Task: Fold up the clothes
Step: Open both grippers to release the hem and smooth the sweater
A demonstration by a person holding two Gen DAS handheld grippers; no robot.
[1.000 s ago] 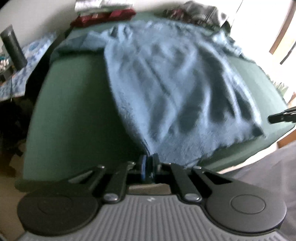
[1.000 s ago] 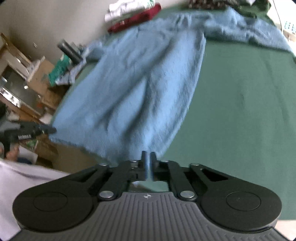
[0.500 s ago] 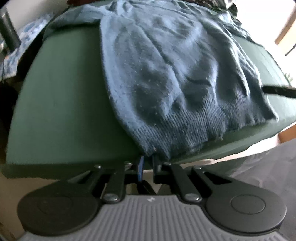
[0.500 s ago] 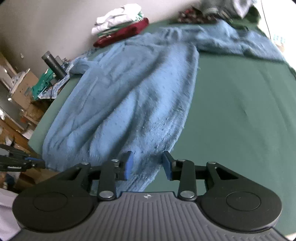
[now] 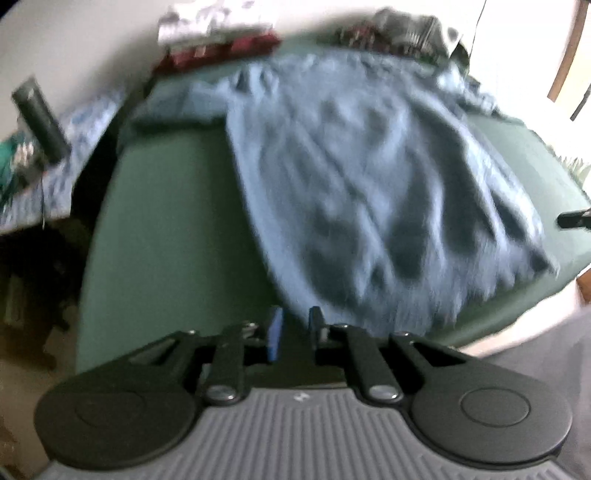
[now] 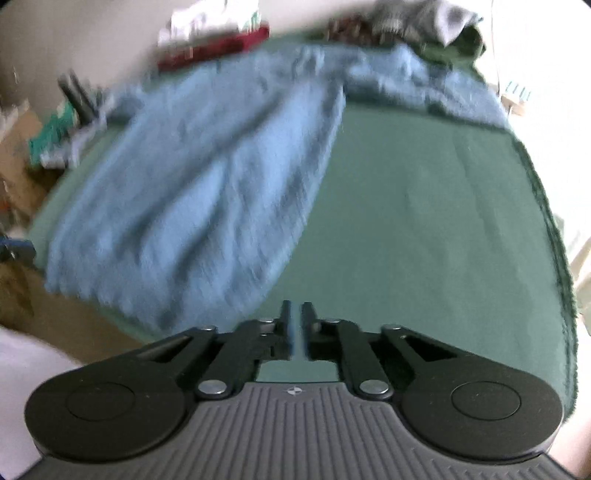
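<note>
A light blue knitted sweater (image 5: 369,184) lies spread flat on the green table (image 5: 166,240), hem towards me, and shows again in the right wrist view (image 6: 203,184). My left gripper (image 5: 295,321) hangs just short of the hem's left corner. Its jaws are opening, with only green table in the gap. My right gripper (image 6: 295,317) sits at the hem's right corner over the table (image 6: 424,221). Its jaws are closing and stand almost together. A thin pale blue strip shows between them; blur hides whether it is hem or pad.
Folded clothes (image 5: 221,33) are stacked at the table's far left edge, and a loose heap of garments (image 5: 406,29) lies at the far right. A dark cylinder (image 5: 40,122) stands on a patterned surface to the left. Cardboard boxes (image 6: 14,147) crowd the floor there.
The left gripper, shut on the hem's corner before, has let go and drawn back from it. The right jaws stood wide half a second ago and have nearly closed again. The sweater lies flat.
</note>
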